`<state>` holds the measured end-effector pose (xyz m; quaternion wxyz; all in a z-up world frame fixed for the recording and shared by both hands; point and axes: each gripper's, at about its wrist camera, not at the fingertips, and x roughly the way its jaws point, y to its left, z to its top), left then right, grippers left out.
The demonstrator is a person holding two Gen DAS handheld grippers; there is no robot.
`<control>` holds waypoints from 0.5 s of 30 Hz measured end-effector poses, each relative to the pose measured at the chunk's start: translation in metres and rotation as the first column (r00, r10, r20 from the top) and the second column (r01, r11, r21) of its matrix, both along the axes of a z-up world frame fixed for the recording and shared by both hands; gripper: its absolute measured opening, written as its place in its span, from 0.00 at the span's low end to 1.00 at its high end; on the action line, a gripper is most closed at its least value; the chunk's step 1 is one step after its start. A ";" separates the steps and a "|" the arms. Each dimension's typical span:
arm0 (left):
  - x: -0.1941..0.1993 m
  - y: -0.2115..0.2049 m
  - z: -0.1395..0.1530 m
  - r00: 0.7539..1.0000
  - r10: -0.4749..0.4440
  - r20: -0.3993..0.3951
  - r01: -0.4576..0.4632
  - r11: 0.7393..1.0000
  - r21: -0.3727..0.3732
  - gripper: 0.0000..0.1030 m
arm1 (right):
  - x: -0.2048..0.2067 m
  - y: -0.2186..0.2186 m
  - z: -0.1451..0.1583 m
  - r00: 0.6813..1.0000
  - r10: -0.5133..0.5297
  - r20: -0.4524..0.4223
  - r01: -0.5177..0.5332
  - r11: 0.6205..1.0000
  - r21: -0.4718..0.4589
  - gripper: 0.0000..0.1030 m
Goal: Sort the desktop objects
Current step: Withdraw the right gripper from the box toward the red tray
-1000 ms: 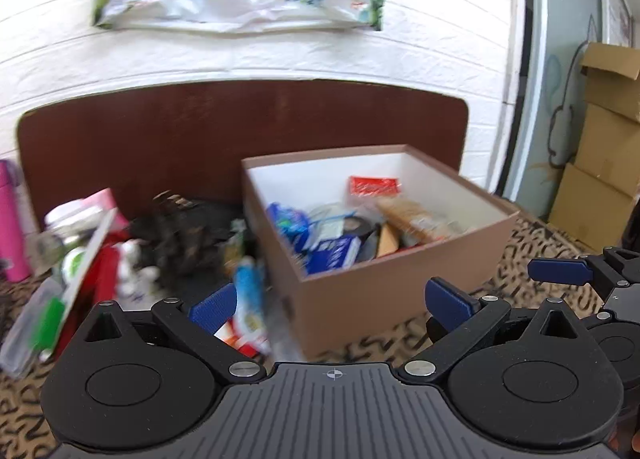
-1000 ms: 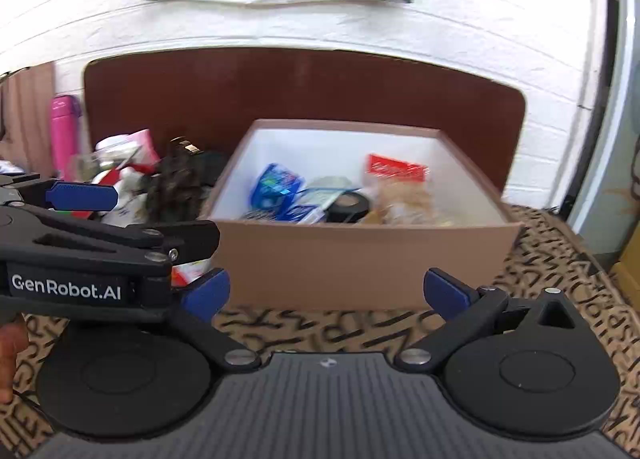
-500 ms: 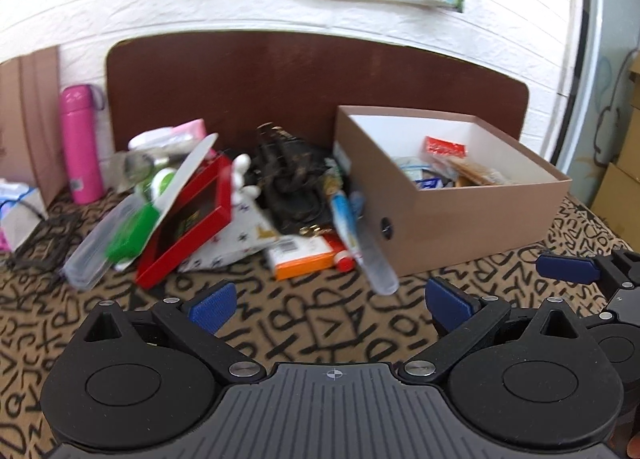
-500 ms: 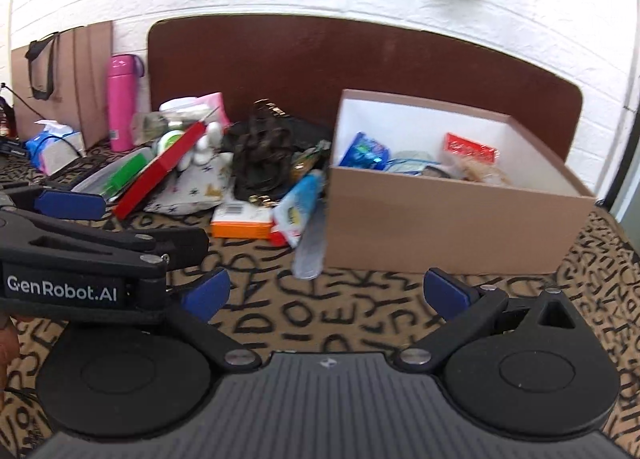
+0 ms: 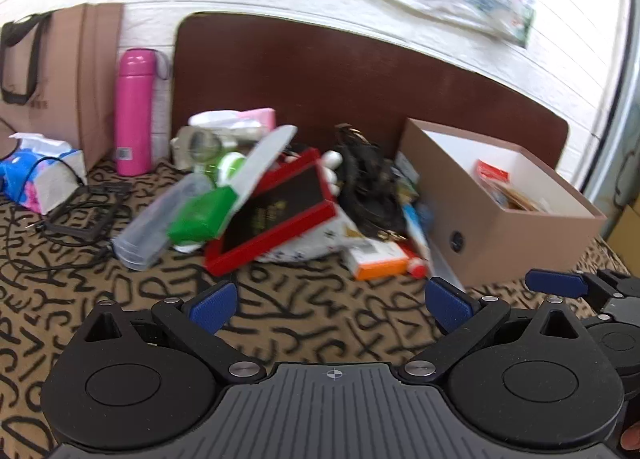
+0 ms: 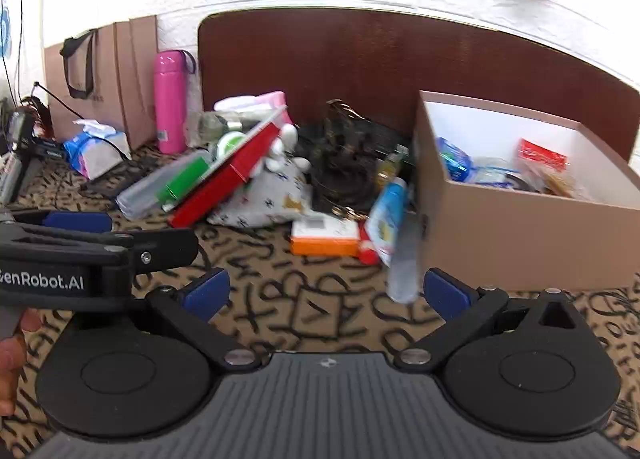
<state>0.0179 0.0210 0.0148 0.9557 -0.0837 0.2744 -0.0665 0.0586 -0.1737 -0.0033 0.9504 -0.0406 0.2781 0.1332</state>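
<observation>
The jaws of both grippers stand wide apart with nothing between them: the left gripper (image 5: 332, 301) hangs above the patterned worktop (image 5: 304, 311) in front of the clutter, and the right gripper (image 6: 326, 293) hangs beside it, nearer the box, with the left one showing at the left edge of the right wrist view. The brown cardboard box (image 6: 520, 227) sits on the right of the worktop against the dark brown board (image 6: 400, 59), open at the top, with a blue packet (image 6: 454, 163) and a red packet (image 6: 542, 157) among the things lying in it. Just left of the box lies the heap to be sorted: a blue and white tube (image 6: 390, 211) leans at the box's near left corner, touching an orange and white carton (image 6: 324, 237) that lies flat on the worktop. Behind them sits a dark bundle (image 6: 344, 163), too blurred to name, and left of it a white patterned pouch (image 6: 268, 195) with a red-framed flat case (image 5: 276, 215) tilted on top. A green item (image 5: 204, 211) and a clear plastic case (image 5: 156, 227) lean against the red case's left side. Further back a pink flask (image 5: 134, 111) stands upright near a brown paper bag (image 5: 72, 71), and a pack of tissues (image 5: 36, 175) lies at the far left by black cables (image 5: 68, 227).
</observation>
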 end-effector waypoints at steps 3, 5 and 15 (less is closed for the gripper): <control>0.011 0.020 -0.001 0.999 0.033 -0.009 -0.034 0.999 -0.025 1.00 | 0.010 0.010 0.001 1.000 0.016 0.005 -0.016 1.000 0.010 1.00; 0.019 0.032 -0.003 0.998 0.053 -0.018 -0.053 0.998 -0.045 0.99 | 0.017 0.017 0.001 1.000 0.021 0.011 -0.021 1.000 0.011 1.00; 0.064 0.082 -0.015 0.986 0.140 -0.087 -0.154 0.970 -0.188 0.90 | 0.053 0.047 -0.001 0.996 0.071 0.059 -0.074 0.996 0.043 0.95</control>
